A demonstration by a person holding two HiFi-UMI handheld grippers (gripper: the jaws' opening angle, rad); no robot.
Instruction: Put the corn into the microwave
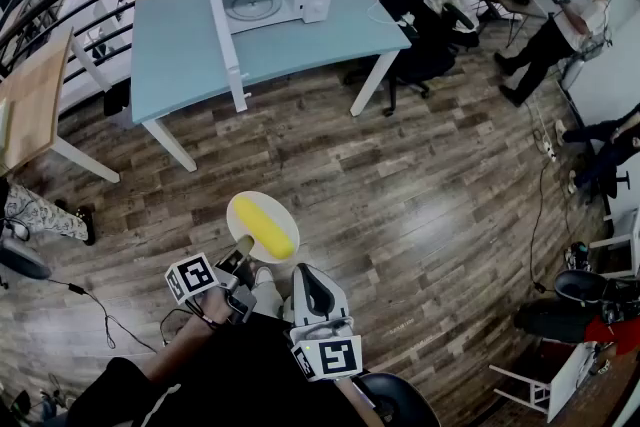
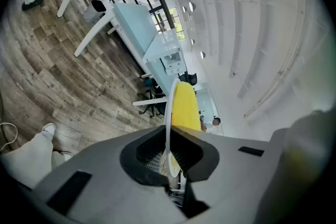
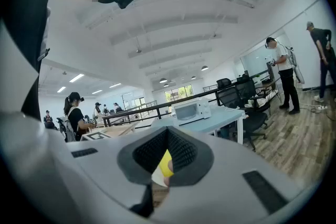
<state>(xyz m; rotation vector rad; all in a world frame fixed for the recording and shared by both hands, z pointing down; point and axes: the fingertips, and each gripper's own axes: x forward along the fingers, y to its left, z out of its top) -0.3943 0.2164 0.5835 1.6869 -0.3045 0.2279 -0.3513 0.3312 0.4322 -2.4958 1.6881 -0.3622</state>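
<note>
Left tool (image 2: 168, 150) grips plate (image 1: 241, 206) bearing corn (image 1: 265, 227).

We wear a black top (image 1: 250, 370) at six o'clock in the head view, its sleeve (image 1: 105, 390) at seven. The left hand-held gripper (image 1: 244, 253) and right hand-held gripper (image 1: 304, 273) have pale grey shells and black ribbed pads (image 2: 151, 157). Each carries a white cube (image 1: 191, 277) printed with black square markers.
</note>
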